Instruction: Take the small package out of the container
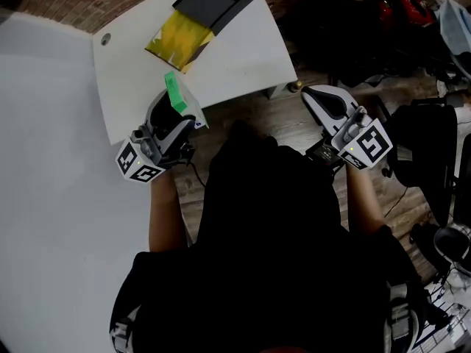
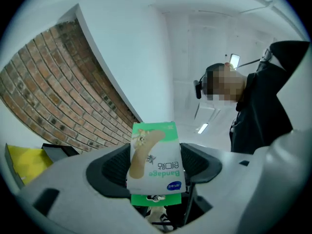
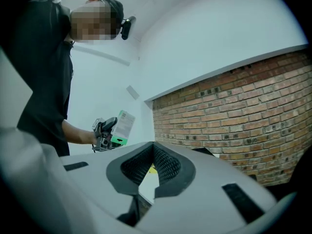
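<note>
the small package (image 1: 174, 93), a green and white box of bandages, is already out of the container and sits clamped between the jaws of the left claw (image 1: 176, 109). in the left gripper view the pads press on its two flat faces, and its long axis runs along the jaws, with the far end sticking out well past the tips. in the head view that free end points to about 11 o'clock, over the near edge of the white table (image 1: 243, 57).

from the left claw, the yellow bag (image 1: 179, 39) lies at 12 o'clock, with the black box (image 1: 215, 0) just beyond it at 1 o'clock. both are clear of the package and not touching it. i cannot tell which of the two counts as the container.

the right claw (image 1: 315, 95) is at 3 o'clock from the left one, off the table edge and over the wood floor. its jaws are together with nothing in them.

the lifting out looks done. what remains is probably to set the package down, and the left claw is much the nearer to the table, with bare table top between 12 and 2 o'clock of it
</note>
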Tool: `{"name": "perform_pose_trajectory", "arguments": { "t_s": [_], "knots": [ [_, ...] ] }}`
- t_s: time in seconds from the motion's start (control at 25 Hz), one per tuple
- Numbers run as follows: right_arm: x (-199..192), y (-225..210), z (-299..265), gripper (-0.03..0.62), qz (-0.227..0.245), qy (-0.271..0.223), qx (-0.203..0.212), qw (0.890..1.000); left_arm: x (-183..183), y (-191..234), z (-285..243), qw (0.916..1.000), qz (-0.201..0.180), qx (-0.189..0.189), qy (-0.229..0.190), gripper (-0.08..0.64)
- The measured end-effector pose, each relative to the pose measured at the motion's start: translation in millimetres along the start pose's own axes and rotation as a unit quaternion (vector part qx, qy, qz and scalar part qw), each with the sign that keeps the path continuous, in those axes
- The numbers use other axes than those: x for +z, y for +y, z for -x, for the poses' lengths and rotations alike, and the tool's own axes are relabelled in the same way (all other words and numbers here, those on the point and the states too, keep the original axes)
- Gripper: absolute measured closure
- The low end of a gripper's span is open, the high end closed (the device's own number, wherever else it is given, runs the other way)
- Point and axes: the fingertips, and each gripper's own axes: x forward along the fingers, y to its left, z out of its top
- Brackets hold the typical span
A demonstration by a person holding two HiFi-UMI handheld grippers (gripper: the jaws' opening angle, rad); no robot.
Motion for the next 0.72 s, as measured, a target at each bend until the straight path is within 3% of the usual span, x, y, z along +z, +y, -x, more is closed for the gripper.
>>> {"name": "perform_pose_trajectory", "arguments": {
  "t_s": [0.72],
  "knots": [
    [-15,39,-4,0.586,-0.033,-0.024,0.101,0.994,-15,-71,49,0.9977,0.035,0.018,-0.055,0.229]
  ]
}}
